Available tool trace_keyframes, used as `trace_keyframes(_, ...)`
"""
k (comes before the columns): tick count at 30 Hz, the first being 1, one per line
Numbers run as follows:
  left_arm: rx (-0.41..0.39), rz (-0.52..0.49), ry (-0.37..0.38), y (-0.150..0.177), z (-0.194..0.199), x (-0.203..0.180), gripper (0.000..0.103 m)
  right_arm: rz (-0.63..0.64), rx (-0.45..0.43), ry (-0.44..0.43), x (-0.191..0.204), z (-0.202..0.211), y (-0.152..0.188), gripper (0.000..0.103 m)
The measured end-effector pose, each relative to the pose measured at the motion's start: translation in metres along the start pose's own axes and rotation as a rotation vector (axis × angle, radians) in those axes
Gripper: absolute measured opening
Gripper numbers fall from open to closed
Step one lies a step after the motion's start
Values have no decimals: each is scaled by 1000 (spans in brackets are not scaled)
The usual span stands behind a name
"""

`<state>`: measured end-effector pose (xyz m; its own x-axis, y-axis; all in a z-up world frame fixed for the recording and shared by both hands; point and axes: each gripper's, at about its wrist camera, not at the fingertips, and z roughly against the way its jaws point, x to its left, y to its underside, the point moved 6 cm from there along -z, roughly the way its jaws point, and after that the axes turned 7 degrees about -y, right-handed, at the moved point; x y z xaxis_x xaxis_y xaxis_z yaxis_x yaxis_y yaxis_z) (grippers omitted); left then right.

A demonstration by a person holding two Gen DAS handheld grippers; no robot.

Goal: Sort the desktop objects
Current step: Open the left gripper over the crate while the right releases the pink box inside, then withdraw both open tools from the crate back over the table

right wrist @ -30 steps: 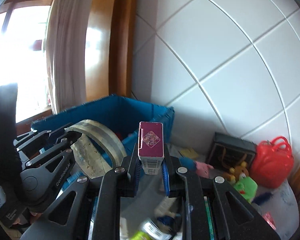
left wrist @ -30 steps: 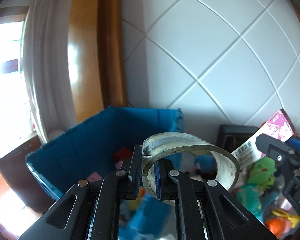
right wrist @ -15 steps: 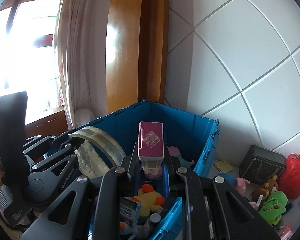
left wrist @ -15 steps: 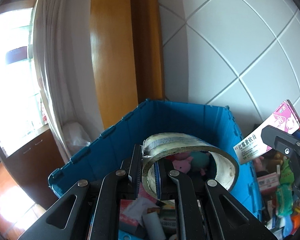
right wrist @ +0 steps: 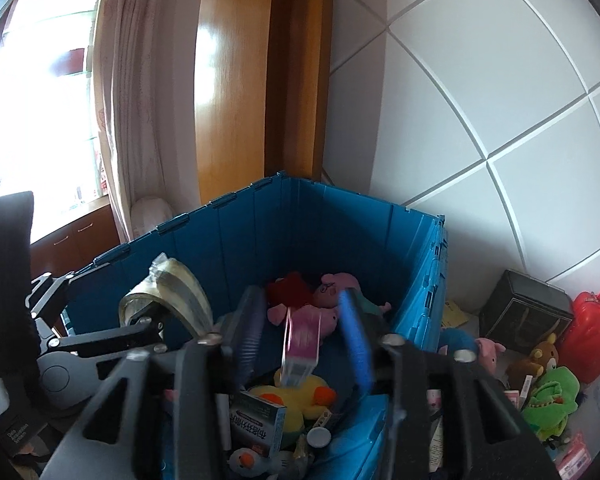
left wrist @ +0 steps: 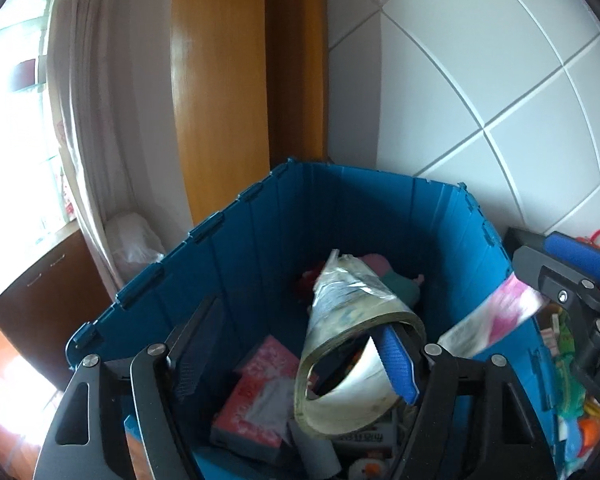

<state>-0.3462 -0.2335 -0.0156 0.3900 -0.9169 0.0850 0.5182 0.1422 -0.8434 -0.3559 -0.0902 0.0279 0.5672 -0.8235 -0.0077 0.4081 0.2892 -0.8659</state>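
Observation:
Both grippers hang over a blue plastic crate [left wrist: 340, 216] [right wrist: 340, 224] full of toys and boxes. My left gripper [left wrist: 296, 360] is open; the clear tape roll [left wrist: 352, 344] hangs loosely around its right finger [left wrist: 396, 364], tilted over the crate. It also shows in the right wrist view [right wrist: 172, 304]. My right gripper [right wrist: 304, 340] is open; the pink-and-white box [right wrist: 300, 348] is loose between the fingers, blurred, above the crate. The same box shows blurred in the left wrist view [left wrist: 496, 316].
Inside the crate lie pink plush pigs [right wrist: 332, 300], a yellow duck [right wrist: 300, 396], a teal box [right wrist: 256, 424] and pink boxes [left wrist: 256, 396]. Right of the crate stand a black box [right wrist: 524, 316], a red bag [right wrist: 596, 324] and a green plush [right wrist: 552, 400]. A tiled wall is behind.
Both grippers opened over the crate. The tape roll slipped and tilted onto the left gripper's right finger. The pink box came free of the right gripper and is dropping.

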Motion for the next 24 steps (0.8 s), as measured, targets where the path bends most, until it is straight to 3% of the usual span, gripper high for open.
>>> trace_keyframes(1, 17, -5, -1, 3, -3, 0, 75, 0, -2, 11, -1, 0, 0, 89)
trace_keyframes(2, 33, -11, -2, 6, -5, 0, 75, 1, -2, 21, -2, 1, 0, 92)
trace_keyframes(10, 262, -67, 72, 33, -18, -12, 75, 8, 41, 35, 0, -3, 9, 92)
trace_keyframes(24, 274, -103, 80, 48, -5, -21, 75, -13, 56, 40, 0, 7, 21, 92)
